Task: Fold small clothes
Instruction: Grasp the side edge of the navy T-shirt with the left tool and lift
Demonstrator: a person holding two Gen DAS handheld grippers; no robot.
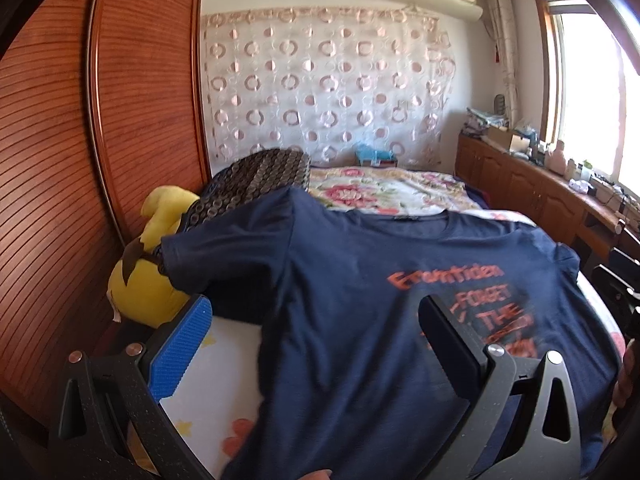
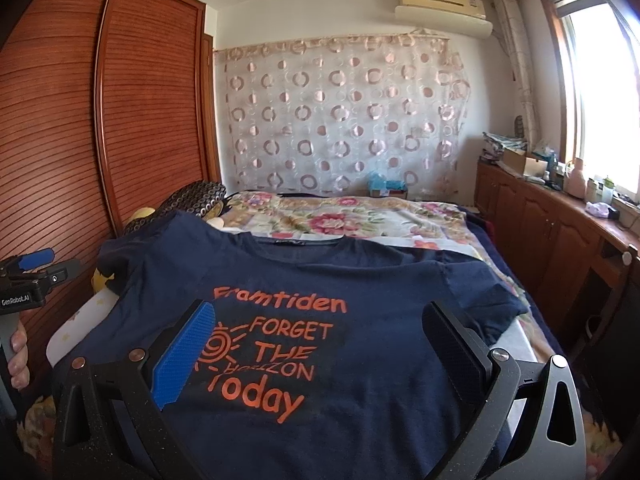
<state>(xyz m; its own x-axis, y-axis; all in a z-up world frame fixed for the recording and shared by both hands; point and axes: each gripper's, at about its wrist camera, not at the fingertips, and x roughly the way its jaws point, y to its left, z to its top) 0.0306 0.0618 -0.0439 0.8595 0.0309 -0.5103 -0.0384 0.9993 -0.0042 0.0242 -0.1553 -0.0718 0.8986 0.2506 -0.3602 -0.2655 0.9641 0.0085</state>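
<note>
Both claws fill the foreground, and both stand spread wide with nothing pinched. Left gripper (image 1: pixel 316 340) hangs over the near left part of the shirt, its blue-padded finger (image 1: pixel 182 350) out past the cloth edge above pale sheet, its black finger above the orange print. Right gripper (image 2: pixel 318 344) hovers square over the chest print, blue pad (image 2: pixel 182 354) on one side of the lettering, black finger on the other.

Now outward by size. Beyond the fingers the bed (image 2: pixel 360 216) runs away from the claws, floral quilt across its far half. To the left of both claws rises a slatted wooden wardrobe (image 2: pixel 120 100). Straight ahead, past the bed, a circle-patterned curtain (image 2: pixel 340 120) covers the wall, an air conditioner (image 2: pixel 440 4) above it. Off to the right, a low wooden cabinet (image 2: pixel 540 216) carries clutter under a bright window (image 2: pixel 600 80).

The navy T-shirt (image 2: pixel 360 280) lies face up directly under and ahead of both claws, collar at the far end, sleeves out to either side, reading "Framtiden FORGET THE HORIZON today" in orange. Its left shoulder rides up onto a dark patterned cushion (image 1: pixel 260 176). Just left of the left claw, a yellow plush toy (image 1: pixel 148 276) sits against the wardrobe, the left sleeve draped on it.
</note>
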